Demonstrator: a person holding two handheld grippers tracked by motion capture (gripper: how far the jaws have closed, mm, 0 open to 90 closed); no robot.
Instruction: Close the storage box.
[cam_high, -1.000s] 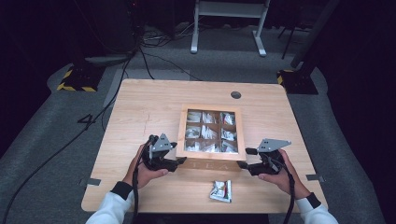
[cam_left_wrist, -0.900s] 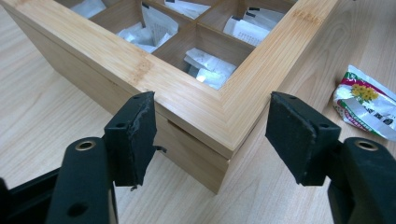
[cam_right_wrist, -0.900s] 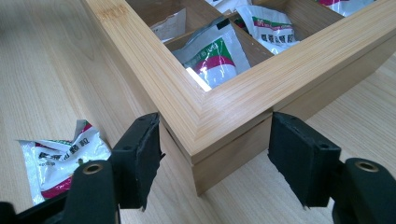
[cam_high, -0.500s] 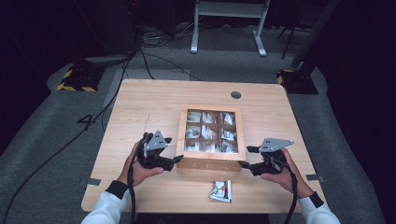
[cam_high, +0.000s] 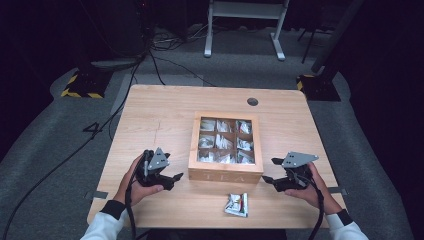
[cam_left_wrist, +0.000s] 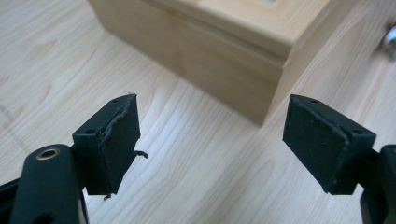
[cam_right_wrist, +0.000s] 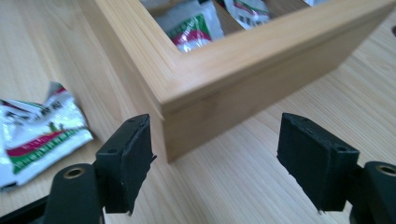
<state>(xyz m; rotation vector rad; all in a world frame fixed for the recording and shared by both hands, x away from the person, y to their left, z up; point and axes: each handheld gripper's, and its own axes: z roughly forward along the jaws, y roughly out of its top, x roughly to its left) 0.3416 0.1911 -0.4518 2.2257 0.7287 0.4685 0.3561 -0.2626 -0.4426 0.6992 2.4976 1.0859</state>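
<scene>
A wooden tea box (cam_high: 226, 173) with a window lid stands mid-table, with several tea sachets (cam_high: 223, 143) in its compartments. One loose sachet (cam_high: 236, 204) lies in front of it. My left gripper (cam_high: 174, 180) sits left of the box's near corner (cam_left_wrist: 224, 51). Its jaws have just been opening, and the gripper (cam_left_wrist: 212, 116) holds nothing. My right gripper (cam_high: 270, 170) sits by the right near corner (cam_right_wrist: 261, 70). It (cam_right_wrist: 215, 135) has also just been opening, and its pads (cam_right_wrist: 128, 158) stand clear of the wood. The loose sachet (cam_right_wrist: 37, 126) lies to its left.
The light wooden table (cam_high: 160, 115) has a round cable hole (cam_high: 252, 101) at the back right. Bare tabletop lies left of and behind the box. Cables (cam_high: 150, 55) and a white stand's legs (cam_high: 242, 30) are on the grey floor beyond.
My left gripper has drawn back to the left, away from the box's side, and its jaws look wider. The right hand has stayed in place.
</scene>
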